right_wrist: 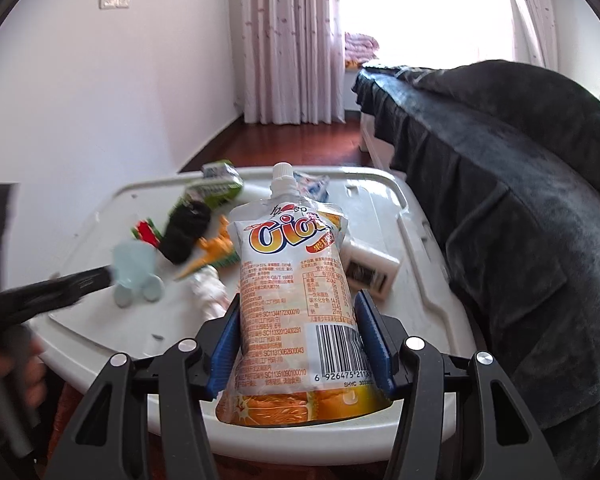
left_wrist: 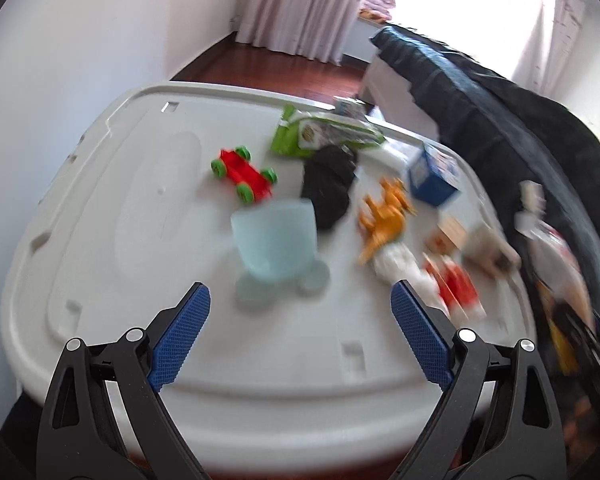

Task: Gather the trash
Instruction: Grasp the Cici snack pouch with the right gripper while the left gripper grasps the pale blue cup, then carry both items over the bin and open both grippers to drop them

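Nearest, in the right wrist view: right gripper [right_wrist: 296, 344] clenched on the pouch [right_wrist: 296, 292], blue pads pressing its two side edges. Long axis running straight away along the fingers, cap far, orange bottom near, held over the near edge of the white lid [right_wrist: 428, 312]. Already collected, by the look of it, and awaiting a bin (none visible).

Left gripper [left_wrist: 300, 300] released, jaws spread wide, hovering above the lid's near edge with nothing between the pads. Just beyond the pouch-side finger, a white crumpled wad [left_wrist: 396, 260] and a red-and-white wrapper [left_wrist: 456, 284], both lying nearer this gripper than the other. Dead ahead, a pale blue toy [left_wrist: 276, 236], probably no trash. Likely next pick: the wad, needing a small shift toward the pouch side.

Farther across the lid: orange dinosaur [left_wrist: 384, 216], black lump [left_wrist: 328, 184], red car [left_wrist: 246, 178], blue carton [left_wrist: 432, 176]. At the far edge, a green package [left_wrist: 320, 132]. View blurred, so details uncertain.
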Demonstrator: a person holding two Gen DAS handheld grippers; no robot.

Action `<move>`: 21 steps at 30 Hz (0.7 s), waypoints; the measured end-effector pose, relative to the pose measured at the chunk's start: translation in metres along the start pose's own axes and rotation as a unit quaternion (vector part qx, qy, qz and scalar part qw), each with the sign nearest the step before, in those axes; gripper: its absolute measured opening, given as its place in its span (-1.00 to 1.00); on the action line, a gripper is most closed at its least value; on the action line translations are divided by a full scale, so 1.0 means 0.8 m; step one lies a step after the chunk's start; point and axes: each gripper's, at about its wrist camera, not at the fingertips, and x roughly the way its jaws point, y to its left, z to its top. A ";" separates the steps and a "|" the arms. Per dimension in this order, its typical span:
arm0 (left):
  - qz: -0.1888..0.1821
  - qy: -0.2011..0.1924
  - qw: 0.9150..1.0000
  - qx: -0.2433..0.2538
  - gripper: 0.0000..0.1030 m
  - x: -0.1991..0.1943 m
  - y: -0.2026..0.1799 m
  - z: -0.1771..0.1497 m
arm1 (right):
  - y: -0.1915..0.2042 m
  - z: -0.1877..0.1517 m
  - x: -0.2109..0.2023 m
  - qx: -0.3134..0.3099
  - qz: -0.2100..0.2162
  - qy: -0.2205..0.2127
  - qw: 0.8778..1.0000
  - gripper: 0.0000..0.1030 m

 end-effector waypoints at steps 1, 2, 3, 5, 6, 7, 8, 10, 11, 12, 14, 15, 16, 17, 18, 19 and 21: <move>0.008 0.002 1.000 -0.003 0.74 0.012 0.000 0.006 | 0.002 0.002 -0.001 -0.001 0.003 -0.004 1.000 0.06; 0.012 0.004 1.000 -0.006 0.74 0.021 0.001 0.009 | 0.003 0.003 -0.003 -0.003 0.004 -0.006 1.000 0.06; 0.016 0.009 1.000 -0.010 0.74 0.031 0.001 0.013 | 0.005 0.003 -0.004 -0.005 0.005 -0.008 1.000 0.06; 0.028 0.020 0.999 -0.013 0.74 0.054 0.003 0.020 | 0.007 0.003 -0.006 -0.007 0.011 -0.010 1.000 0.06; 0.034 0.023 0.999 -0.015 0.74 0.062 0.003 0.022 | 0.007 0.003 -0.006 -0.008 0.012 -0.010 1.000 0.06; 0.039 0.025 0.999 -0.017 0.74 0.069 0.005 0.024 | 0.007 0.002 -0.007 -0.009 0.014 -0.011 1.000 0.06; 0.046 0.023 0.998 -0.018 0.74 0.075 0.005 0.025 | 0.008 0.002 -0.008 -0.012 0.015 -0.012 1.000 0.06; 0.059 0.018 0.998 -0.014 0.70 0.081 0.007 0.027 | 0.009 0.002 -0.009 -0.014 0.017 -0.013 1.000 0.06; 0.062 0.015 0.998 -0.011 0.52 0.084 0.008 0.028 | 0.009 0.002 -0.010 -0.013 0.019 -0.014 1.000 0.06; 0.063 0.018 0.998 -0.002 0.38 0.088 0.008 0.026 | 0.009 0.002 -0.010 -0.013 0.022 -0.015 1.000 0.06; 0.059 0.016 0.998 0.008 0.18 0.088 0.007 0.023 | 0.010 0.002 -0.011 -0.014 0.022 -0.017 1.000 0.06; 0.061 0.011 0.998 0.010 0.18 0.086 0.007 0.022 | 0.010 0.002 -0.011 -0.015 0.023 -0.018 0.999 0.06; 0.061 0.006 0.998 0.012 0.17 0.081 0.009 0.020 | 0.010 0.002 -0.011 -0.015 0.023 -0.019 0.999 0.06; 0.061 0.003 0.998 0.014 0.17 0.076 0.010 0.018 | 0.010 0.002 -0.012 -0.016 0.023 -0.019 0.999 0.06; 0.059 -0.001 0.998 0.015 0.17 0.069 0.010 0.015 | 0.010 0.003 -0.011 -0.016 0.023 -0.020 0.999 0.06; 0.057 -0.007 0.998 0.018 0.17 0.059 0.011 0.012 | 0.011 0.003 -0.012 -0.015 0.025 -0.022 0.999 0.06; 0.053 -0.015 0.998 0.025 0.17 0.039 0.012 0.006 | 0.013 0.003 -0.015 -0.016 0.029 -0.024 0.999 0.06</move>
